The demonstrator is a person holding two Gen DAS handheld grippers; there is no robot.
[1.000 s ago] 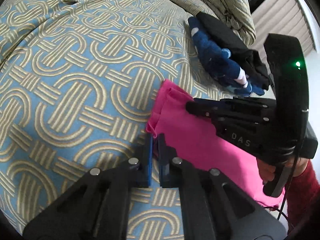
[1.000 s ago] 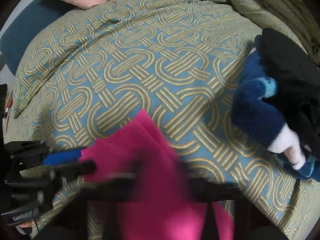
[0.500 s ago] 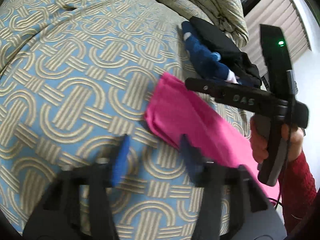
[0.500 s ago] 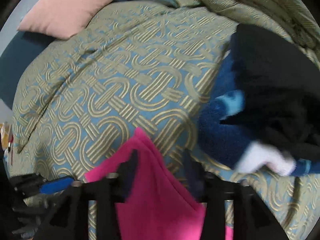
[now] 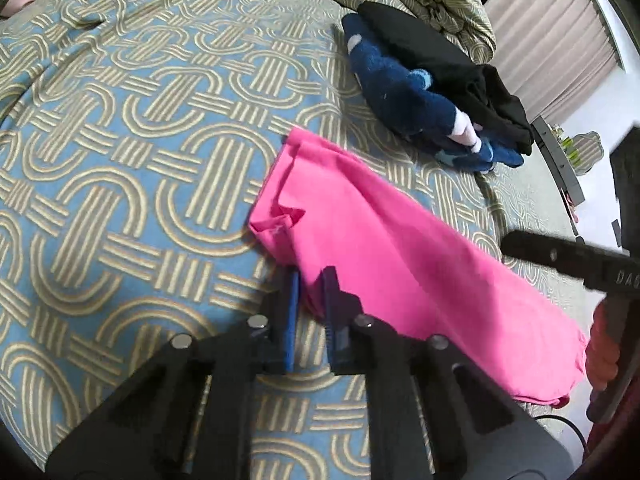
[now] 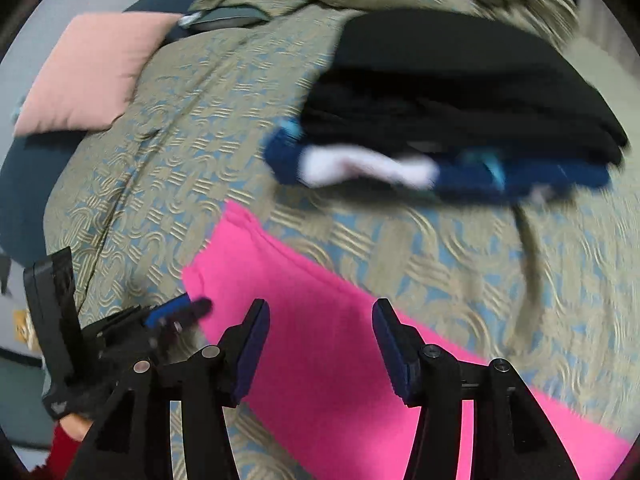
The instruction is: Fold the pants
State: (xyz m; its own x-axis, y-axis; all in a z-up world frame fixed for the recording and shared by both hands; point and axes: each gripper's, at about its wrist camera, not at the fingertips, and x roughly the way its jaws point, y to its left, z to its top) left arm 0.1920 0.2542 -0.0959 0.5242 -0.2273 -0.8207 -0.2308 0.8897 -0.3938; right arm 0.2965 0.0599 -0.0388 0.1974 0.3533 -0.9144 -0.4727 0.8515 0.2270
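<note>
Left hand-held gripper [image 5: 310, 312] sat low at the near long edge of the pink pants [image 5: 384, 256], its blue-padded jaws drawn in narrow with a fold of pink cloth between them — whether the pads truly pinched the cloth or only flanked it could not be told for certain, though the layered edge seemed caught there. The right hand-held gripper [image 6: 320, 354] hung over the middle of the same garment with its jaws spread wide and nothing in them. The pants lay on the bed [image 5: 132, 152] as a long, narrow strip, apparently already doubled leg over leg, one end crumpled into a small peak near the left gripper and the other end running off toward the person's right hand [image 5: 604, 344]. Well apart from them, farther up the patterned cover, lay a pile of a dark blue fleece garment [image 5: 404, 92] with a black garment [image 5: 448, 64] on top; a pink pillow [image 6: 88, 72] rested at the far corner. By the look of it, the step in hand was the crosswise fold. The next move seemed to call for the right gripper to drop and close on the opposite edge at the same end — then both would lift together and carry that end over, keeping the layers aligned so the crumpled corner did not drag.
</note>
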